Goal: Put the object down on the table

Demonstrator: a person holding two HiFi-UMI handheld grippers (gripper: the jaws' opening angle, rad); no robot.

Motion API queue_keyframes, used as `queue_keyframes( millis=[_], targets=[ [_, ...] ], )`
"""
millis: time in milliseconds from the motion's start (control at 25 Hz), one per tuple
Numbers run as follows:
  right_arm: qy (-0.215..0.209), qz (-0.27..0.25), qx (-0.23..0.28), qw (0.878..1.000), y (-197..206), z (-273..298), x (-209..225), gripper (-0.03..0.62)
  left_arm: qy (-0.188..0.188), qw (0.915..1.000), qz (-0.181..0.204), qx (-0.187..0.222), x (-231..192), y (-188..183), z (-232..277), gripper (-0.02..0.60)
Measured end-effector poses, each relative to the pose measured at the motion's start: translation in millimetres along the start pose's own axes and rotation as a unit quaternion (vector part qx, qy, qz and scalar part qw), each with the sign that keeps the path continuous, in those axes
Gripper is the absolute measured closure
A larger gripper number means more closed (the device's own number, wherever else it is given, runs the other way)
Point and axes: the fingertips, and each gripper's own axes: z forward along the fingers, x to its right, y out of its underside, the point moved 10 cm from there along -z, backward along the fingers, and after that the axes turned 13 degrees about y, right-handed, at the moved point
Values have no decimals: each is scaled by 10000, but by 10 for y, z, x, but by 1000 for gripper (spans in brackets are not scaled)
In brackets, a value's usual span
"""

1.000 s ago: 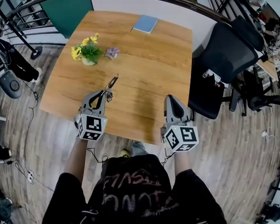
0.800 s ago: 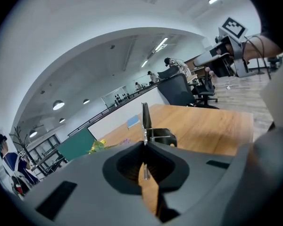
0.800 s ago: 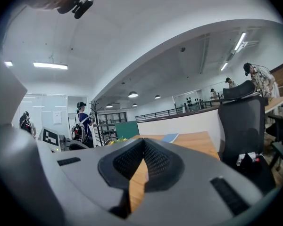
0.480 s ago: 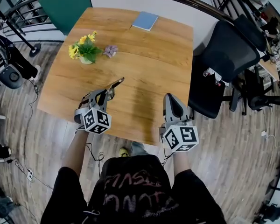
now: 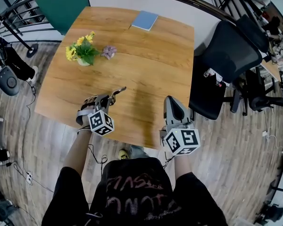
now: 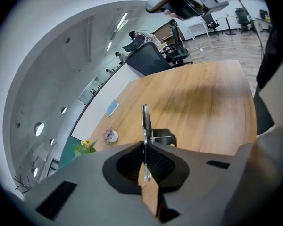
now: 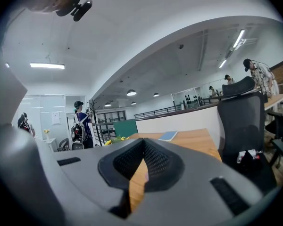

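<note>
Head view: our left gripper (image 5: 110, 97) is clamped on the thin metal object (image 5: 119, 90) over the table (image 5: 155, 51), well on our side of the flower pot (image 5: 80, 54). We should lower it flat before letting go. Left gripper view: the object shows edge-on, so its shape is hard to read. Right gripper view: the right gripper (image 7: 142, 150) has its jaws together, empty.

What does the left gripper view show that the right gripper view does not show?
Only the left gripper view: a thin metal object pinched in the left gripper's shut jaws, and a purple flower. Only the right gripper view: a person with a backpack. Both: the wooden table, the blue book, the yellow flowers.
</note>
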Motion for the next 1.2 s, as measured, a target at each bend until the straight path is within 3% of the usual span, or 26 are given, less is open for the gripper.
queue_keyframes(
  millis=[320,680,1200],
  targets=[
    [55,-37,-163,9998,65,57,28,589,371,9980,337,-388,101,73,322,568],
    [100,-70,-239,9996,111,115,68,589,797,9944,228,-659,244,164,591,564],
    [70,-66,-371,9993,161,185,89,589,910,9935,223,-639,361,108,726,536]
  ],
)
